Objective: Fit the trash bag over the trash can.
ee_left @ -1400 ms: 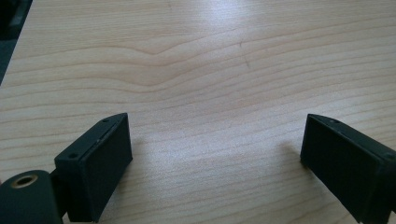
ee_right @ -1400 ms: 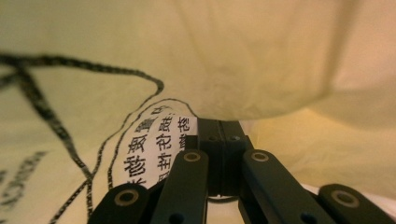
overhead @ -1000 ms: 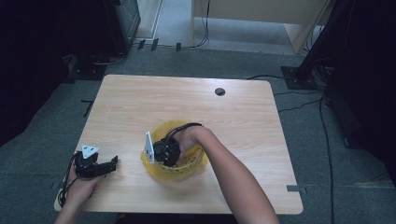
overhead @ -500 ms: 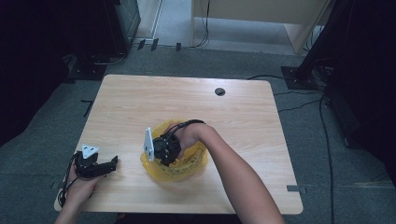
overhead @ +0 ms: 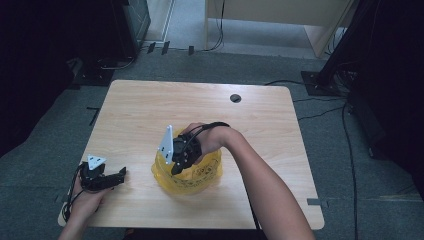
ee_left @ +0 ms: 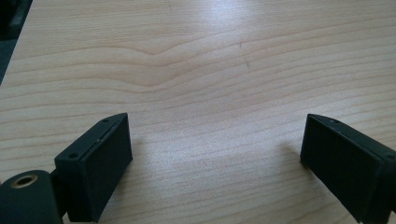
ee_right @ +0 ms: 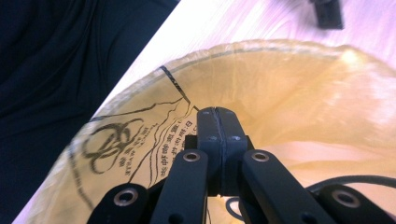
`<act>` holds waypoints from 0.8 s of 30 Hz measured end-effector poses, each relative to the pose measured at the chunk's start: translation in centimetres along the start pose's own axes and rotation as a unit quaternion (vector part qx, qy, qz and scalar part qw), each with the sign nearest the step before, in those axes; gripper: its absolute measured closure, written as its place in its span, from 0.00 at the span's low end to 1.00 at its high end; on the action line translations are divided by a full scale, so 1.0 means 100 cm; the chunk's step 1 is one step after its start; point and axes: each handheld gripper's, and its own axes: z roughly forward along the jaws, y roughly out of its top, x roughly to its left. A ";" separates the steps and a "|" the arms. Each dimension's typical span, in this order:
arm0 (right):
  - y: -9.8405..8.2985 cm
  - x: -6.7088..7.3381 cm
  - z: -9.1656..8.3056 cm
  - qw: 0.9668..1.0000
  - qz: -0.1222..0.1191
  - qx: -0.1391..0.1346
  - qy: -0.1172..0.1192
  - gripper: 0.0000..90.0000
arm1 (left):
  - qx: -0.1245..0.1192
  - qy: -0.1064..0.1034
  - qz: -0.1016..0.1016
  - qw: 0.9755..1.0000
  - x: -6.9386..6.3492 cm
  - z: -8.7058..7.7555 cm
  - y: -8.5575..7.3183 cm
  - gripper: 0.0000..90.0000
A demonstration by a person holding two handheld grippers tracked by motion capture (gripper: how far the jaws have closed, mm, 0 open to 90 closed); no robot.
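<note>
Looking down from the high view, I see the translucent yellow plastic bag with black biohazard print (overhead: 192, 172) standing open near the front middle of the pale wooden table (overhead: 150, 110), with my right gripper (overhead: 179, 161) dipped into its mouth and tilted down and toward me, its grey plate facing left. The right gripper view adds what the high view cannot: the two black jaws pressed flat together, apparently with nothing between them, poised inside the bag (ee_right: 299, 93) beside the printed wall. Whether the pads pinch any film I cannot tell; the tips mask the plastic right behind them. The bag's bottom is hidden by the linkage.

My left gripper (overhead: 116, 176) lies low on the table at the front left corner, well apart from the bag, held in a hand (overhead: 86, 200) cut off at the frame's lower edge. The left gripper view shows its jaws standing wide apart over bare wood grain (ee_left: 210, 93).
</note>
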 end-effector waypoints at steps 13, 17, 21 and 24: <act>-0.012 0.016 -0.035 0.998 0.008 -0.039 -0.040 1.00 | 0.001 0.000 0.000 1.000 0.000 0.000 0.000 0.09; -0.020 0.024 -0.048 0.997 0.016 -0.055 -0.055 1.00 | 0.000 0.000 0.000 1.000 0.000 0.000 0.000 0.09; -0.025 0.029 -0.054 0.996 0.020 -0.065 -0.061 1.00 | 0.000 0.000 0.000 1.000 0.000 0.000 0.000 0.09; -0.031 0.036 -0.061 0.995 0.025 -0.072 -0.072 1.00 | 0.000 0.000 0.000 1.000 0.000 0.000 0.000 0.09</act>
